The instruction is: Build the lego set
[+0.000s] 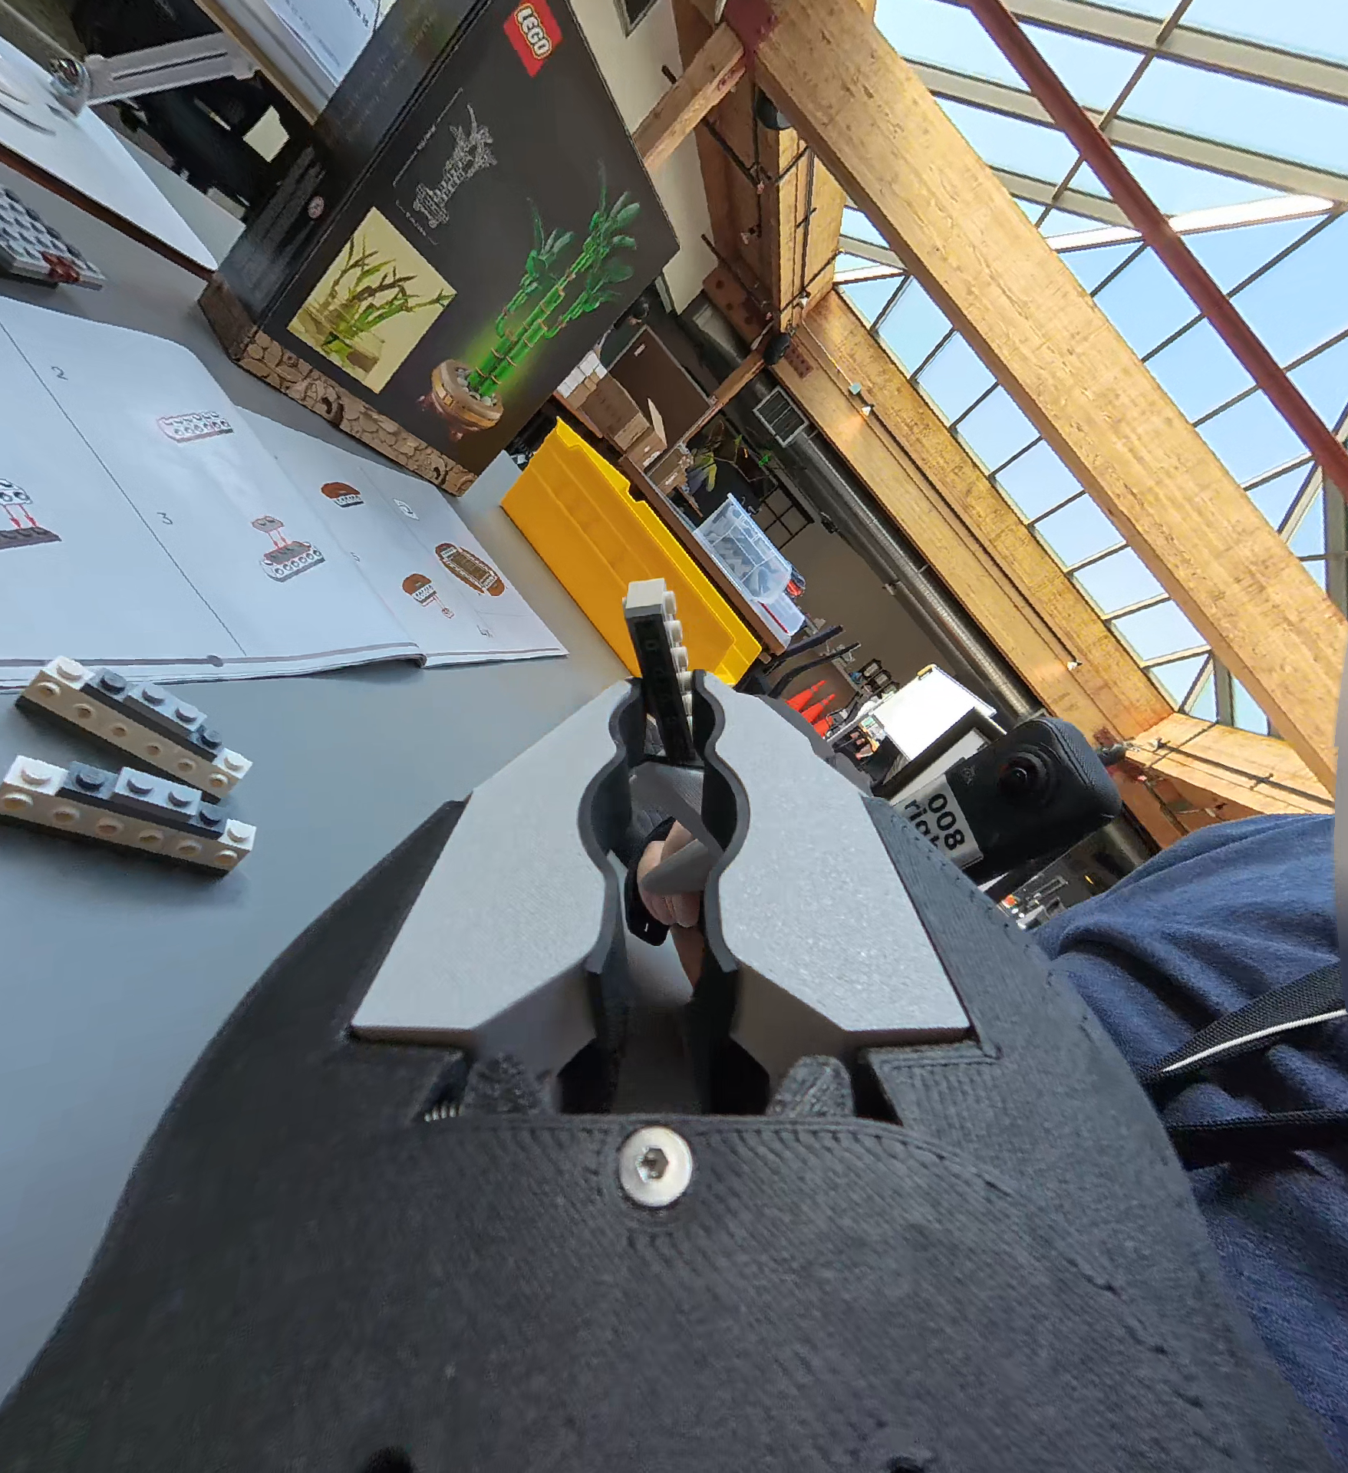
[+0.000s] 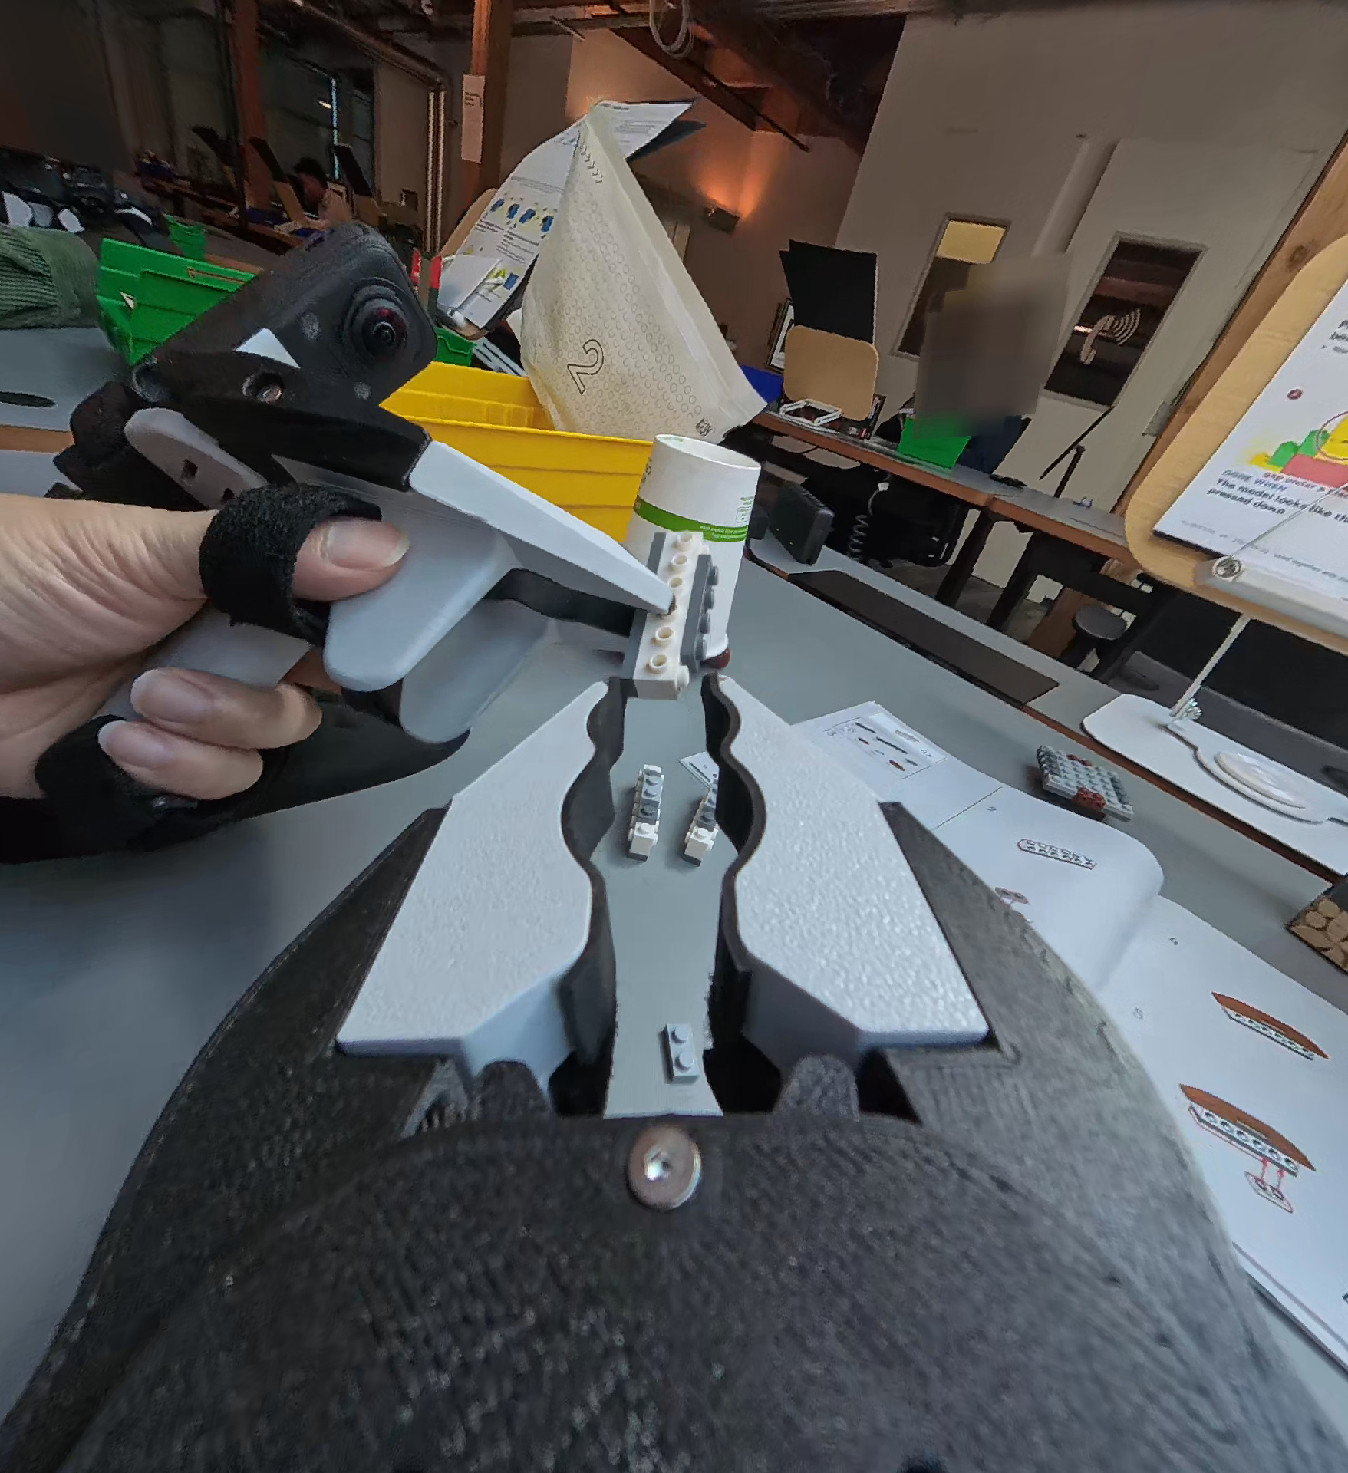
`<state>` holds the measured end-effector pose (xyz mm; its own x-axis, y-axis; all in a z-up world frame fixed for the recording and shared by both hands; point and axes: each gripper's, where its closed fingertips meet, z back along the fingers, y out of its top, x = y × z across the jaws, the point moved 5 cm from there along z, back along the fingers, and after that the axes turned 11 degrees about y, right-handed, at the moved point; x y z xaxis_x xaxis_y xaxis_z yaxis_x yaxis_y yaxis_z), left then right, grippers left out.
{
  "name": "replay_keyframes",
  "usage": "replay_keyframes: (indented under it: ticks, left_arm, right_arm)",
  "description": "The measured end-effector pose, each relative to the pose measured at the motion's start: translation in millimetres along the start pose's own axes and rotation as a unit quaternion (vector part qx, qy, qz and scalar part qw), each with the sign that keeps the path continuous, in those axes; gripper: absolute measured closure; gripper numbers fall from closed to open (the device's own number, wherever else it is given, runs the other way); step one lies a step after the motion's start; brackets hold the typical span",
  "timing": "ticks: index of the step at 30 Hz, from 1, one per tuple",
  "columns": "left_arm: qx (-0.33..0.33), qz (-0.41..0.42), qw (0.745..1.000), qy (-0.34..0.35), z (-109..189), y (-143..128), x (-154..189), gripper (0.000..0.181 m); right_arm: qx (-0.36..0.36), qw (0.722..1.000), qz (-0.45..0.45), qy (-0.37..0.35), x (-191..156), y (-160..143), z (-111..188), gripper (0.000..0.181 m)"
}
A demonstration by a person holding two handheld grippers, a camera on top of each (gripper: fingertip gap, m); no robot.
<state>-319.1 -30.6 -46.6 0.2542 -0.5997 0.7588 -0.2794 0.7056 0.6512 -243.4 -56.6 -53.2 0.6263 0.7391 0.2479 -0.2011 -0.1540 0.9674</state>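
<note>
- The left gripper has its fingers pressed together on a brick strip, pinching its lower end.
- The strip stands nearly upright out of the tips, white studs facing 3 o'clock and a dark plate along its other face.
- In the right wrist view the same strip shows at 12 o'clock, held aloft by the left gripper, which comes in from 9 o'clock in a hand wearing black straps.
- The right gripper is spread; its tips sit just under the strip's lower end, one on each side, and I cannot tell if they touch it.
- Two finished strips lie side by side on the grey table at 9 o'clock in the left view.
- Through the right gripper's gap these two strips lie on the table, and a small grey plate lies nearer the camera.
- The open manual lies at 10 o'clock in the left view, beyond the two strips.
- The set box stands behind the manual at 11 o'clock, a yellow bin beside it.
- A studded grey base sits at 3 o'clock in the right view.
- A white tube stands behind the held strip.
</note>
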Motion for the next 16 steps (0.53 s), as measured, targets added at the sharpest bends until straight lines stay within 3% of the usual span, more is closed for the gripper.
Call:
replay_keyframes:
  ticks: [5,10,16]
  left_arm:
    - [0.015,-0.02,0.999,0.021,8.9,14.0,-6.9,0.173]
    - [0.02,-0.028,0.999,0.032,17.4,24.0,-13.3,0.173]
    - [0.019,-0.027,0.999,0.029,20.7,25.8,-13.3,0.172]
  right_arm:
    - [-0.044,0.998,-0.04,0.026,16.8,-9.2,16.1,0.162]
    - [-0.099,0.992,-0.083,0.003,38.6,-34.1,33.6,0.159]
    - [-0.124,0.985,-0.12,0.018,37.0,-37.2,33.6,0.156]
